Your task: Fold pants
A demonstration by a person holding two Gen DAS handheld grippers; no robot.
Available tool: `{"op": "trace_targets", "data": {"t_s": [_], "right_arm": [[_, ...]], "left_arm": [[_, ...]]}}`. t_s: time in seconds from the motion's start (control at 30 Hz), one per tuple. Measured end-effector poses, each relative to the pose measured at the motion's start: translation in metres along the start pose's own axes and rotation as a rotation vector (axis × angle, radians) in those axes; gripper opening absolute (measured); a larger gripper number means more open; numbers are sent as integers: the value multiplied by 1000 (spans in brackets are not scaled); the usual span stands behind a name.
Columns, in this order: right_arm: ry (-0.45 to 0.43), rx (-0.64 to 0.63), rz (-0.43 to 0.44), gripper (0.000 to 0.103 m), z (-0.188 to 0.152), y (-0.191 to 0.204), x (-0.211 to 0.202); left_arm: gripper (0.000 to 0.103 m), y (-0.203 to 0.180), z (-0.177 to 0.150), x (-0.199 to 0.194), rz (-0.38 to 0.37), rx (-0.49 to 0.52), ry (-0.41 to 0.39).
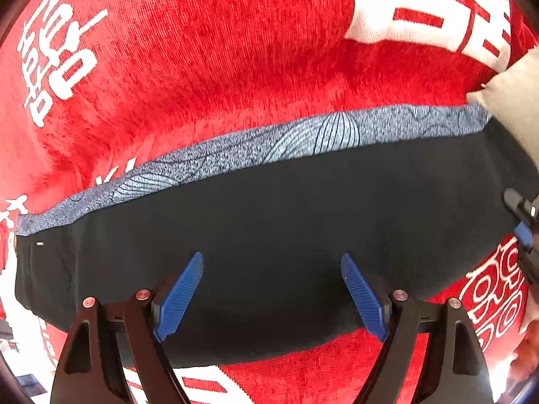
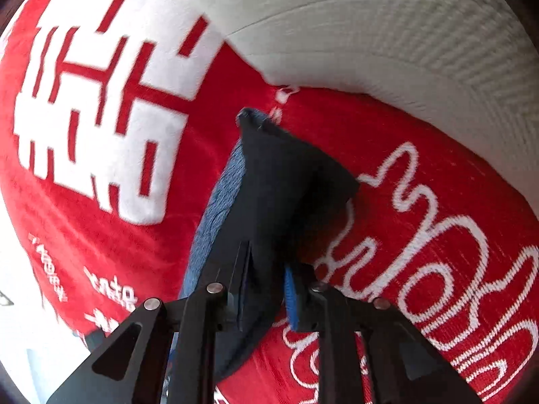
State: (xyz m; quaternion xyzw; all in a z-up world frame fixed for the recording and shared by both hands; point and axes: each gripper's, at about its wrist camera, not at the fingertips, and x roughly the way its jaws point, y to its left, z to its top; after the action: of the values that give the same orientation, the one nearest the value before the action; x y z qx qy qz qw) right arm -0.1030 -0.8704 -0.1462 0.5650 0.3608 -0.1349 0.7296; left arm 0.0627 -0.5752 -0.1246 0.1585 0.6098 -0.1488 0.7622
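pants (image 2: 269, 202) pinched between right jaws.

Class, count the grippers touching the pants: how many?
1. The right gripper is shut on the pants' end; the left gripper hovers open above them, apparently not touching.

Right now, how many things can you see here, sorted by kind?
Pants: 1
Red blanket: 1
Pale pillow: 1
Tools: 2, the left tool open, the right tool shut on the pants
Total: 5
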Motion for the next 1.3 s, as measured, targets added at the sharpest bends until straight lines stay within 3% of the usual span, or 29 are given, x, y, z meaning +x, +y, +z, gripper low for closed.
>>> {"op": "trace_targets", "data": {"t_s": [0.17,0.33,0.37,0.43,0.5,0.53,0.7,0.9,1.0,1.07,1.3], "right_arm": [[34,-7,15,40,-7,-9,7],[34,-53,15,40,-5,3,28],[40,-58,8,38,-4,7,32],[54,-65,-38,22,-2,11,37],[56,-69,-46,17,-3,13,37],[55,-80,-45,16,-3,17,34],[31,-201,-7,14,-8,62,18],[32,-442,-26,14,-32,133,13],[27,-537,-52,14,-49,161,14],[25,-601,-68,14,-63,182,15],[51,-861,-160,14,-149,254,46]], "left_arm": [[85,4,22,-3,11,-40,-32],[85,-5,36,-1,23,-37,-57],[85,-8,37,0,26,-32,-59],[85,-15,38,8,53,-22,-57],[85,-19,37,19,84,-23,-51],[85,-22,35,28,96,-17,-30],[85,-25,22,31,104,5,-121],[85,-14,22,32,40,-18,-117],[85,10,25,28,-59,-63,-62],[85,39,23,14,-96,-115,-80],[85,151,-1,-33,-75,-146,-138]]}}
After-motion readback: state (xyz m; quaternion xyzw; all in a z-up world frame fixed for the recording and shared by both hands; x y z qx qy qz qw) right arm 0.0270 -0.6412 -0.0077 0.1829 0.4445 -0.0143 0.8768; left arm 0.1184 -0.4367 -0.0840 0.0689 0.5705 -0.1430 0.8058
